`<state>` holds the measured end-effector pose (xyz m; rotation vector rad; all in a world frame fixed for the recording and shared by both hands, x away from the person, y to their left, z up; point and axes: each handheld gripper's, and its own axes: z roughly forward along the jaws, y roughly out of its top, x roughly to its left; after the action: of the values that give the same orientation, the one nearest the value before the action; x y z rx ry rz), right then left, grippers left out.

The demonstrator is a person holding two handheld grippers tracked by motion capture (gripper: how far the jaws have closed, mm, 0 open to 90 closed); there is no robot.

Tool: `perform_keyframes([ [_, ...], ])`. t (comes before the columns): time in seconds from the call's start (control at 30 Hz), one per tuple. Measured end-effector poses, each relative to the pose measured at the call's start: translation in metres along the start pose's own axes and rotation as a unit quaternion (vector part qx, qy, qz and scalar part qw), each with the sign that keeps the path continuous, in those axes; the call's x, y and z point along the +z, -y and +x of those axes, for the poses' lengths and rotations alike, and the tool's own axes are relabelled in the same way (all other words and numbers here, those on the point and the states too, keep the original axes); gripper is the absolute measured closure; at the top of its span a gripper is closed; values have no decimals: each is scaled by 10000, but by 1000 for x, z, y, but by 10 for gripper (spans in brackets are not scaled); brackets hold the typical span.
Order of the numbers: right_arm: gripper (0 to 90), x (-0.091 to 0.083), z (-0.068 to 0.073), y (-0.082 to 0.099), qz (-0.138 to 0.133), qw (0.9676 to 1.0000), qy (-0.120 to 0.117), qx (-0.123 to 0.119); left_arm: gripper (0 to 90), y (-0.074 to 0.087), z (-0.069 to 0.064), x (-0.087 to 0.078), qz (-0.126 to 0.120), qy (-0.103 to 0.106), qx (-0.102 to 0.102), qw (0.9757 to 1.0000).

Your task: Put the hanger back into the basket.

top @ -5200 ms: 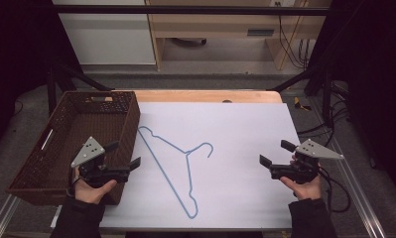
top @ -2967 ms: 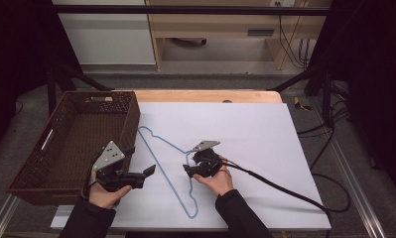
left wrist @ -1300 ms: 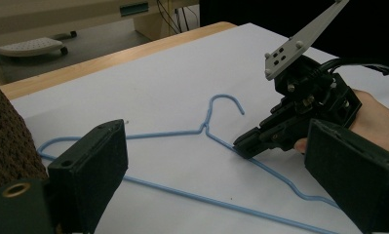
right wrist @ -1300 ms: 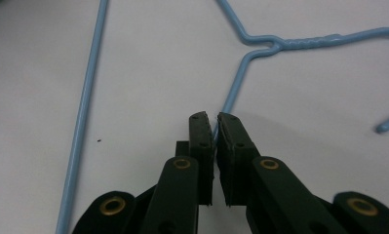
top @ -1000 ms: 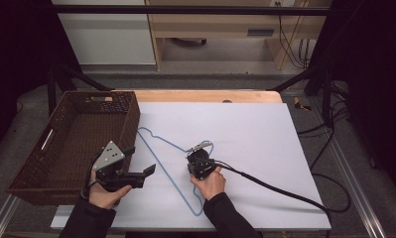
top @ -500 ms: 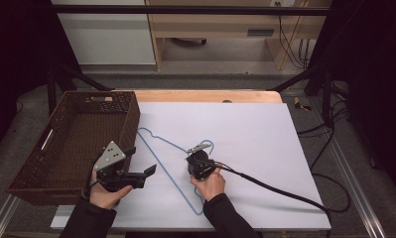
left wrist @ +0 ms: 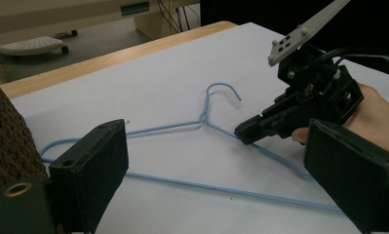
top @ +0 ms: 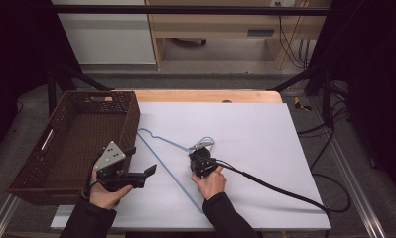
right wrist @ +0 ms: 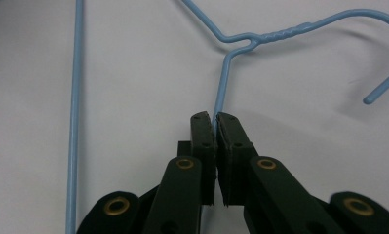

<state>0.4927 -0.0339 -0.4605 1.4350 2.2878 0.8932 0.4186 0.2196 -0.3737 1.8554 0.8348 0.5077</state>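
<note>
Right gripper (right wrist: 214, 122): black, two-jawed, held in the person's right hand (top: 211, 181) near the middle of the table. Jaws pinched tight on the wire of the hanger (right wrist: 75, 122), clamping one sloping shoulder just below the twisted neck; the wire runs straight up out of the pads. A black cable trails from it to the right across the sheet.

Left gripper (top: 136, 171): held in the left hand (top: 104, 193) beside the basket, jaws spread wide, nothing between them, pointing towards the hanger and touching none of it. A grey three-cornered plate sits on top.

Hanger (top: 158, 161): thin light-blue wire, triangular, lying flat on the white sheet (top: 265, 134) that covers the table. Hook curls open near the right gripper; long bar runs diagonally from the corner next to the basket towards the person. Neck wound in a short tight twist.

Basket (top: 66, 139): dark brown wicker, rectangular, at the table's left edge, just beside the hanger's far corner.
</note>
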Motion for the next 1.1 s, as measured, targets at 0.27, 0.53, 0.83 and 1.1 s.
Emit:
perform_keyframes([
  [0.27, 877, -22, -5, -8, -432, 9987, 8, -271, 93, -4, -2, 2, 1, -22, 59, 10000],
  [0.53, 877, -31, -4, -5, -661, 9968, -37, -450, 106, -22, -7, 12, 11, -72, -20, 10000],
  [0.83, 876, -33, -4, -2, -750, 9958, -113, -519, 114, -41, 0, 45, 108, -43, -450, 9989],
  [1.1, 876, -37, -3, -2, -886, 9944, -170, -553, 116, -42, 2, 64, 126, 14, -630, 9979],
])
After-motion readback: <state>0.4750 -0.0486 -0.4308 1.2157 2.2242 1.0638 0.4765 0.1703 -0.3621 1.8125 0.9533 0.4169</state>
